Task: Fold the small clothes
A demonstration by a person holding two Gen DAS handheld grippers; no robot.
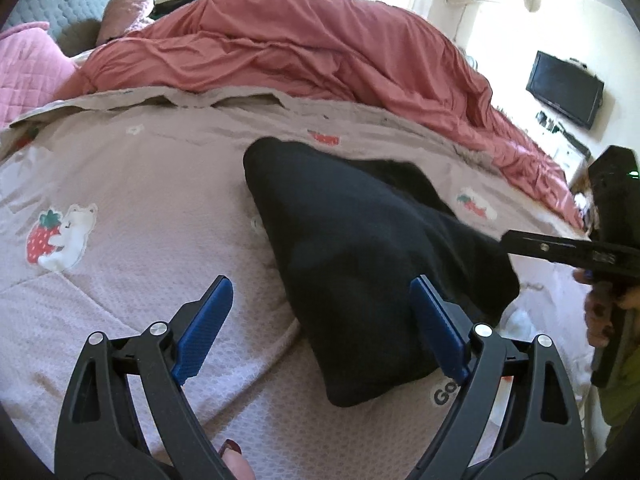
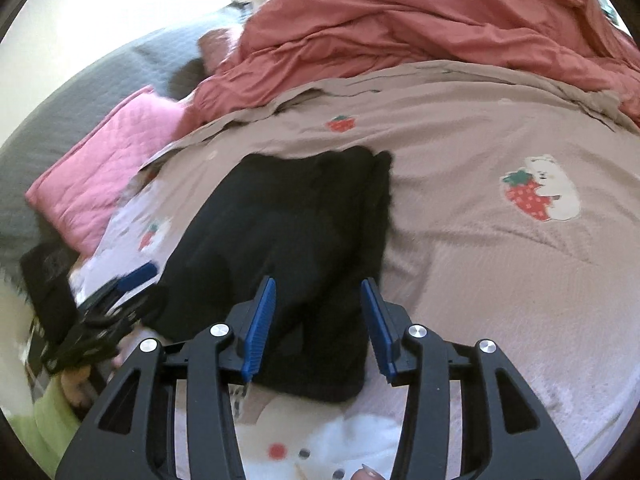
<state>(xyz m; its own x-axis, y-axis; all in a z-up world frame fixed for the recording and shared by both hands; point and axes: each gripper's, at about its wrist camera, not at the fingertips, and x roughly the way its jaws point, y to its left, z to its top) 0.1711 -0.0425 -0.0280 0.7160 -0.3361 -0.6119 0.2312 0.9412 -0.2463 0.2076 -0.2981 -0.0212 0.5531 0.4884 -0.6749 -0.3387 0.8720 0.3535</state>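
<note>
A black garment (image 1: 360, 240) lies folded into a thick, roughly triangular bundle on the beige strawberry-print bedspread (image 1: 140, 184). My left gripper (image 1: 320, 284) hovers open at the bundle's near left edge, jaws wide, with nothing pinched. In the right wrist view the same garment (image 2: 288, 220) spreads out ahead. My right gripper (image 2: 318, 282) is partly open just over its near end, and its pads stand clear of the cloth. One of its dark fingers (image 1: 552, 247) reaches in from the right. A blue pad (image 2: 138, 274) of the left gripper shows at the garment's left side.
A rumpled red duvet (image 1: 312, 48) is heaped along the far side of the bed. A pink quilted pillow (image 2: 100, 176) and a grey headboard (image 2: 80, 112) lie at the head end. Another dark item (image 2: 44, 280) sits by the bed edge. A TV (image 1: 564, 88) hangs on the wall.
</note>
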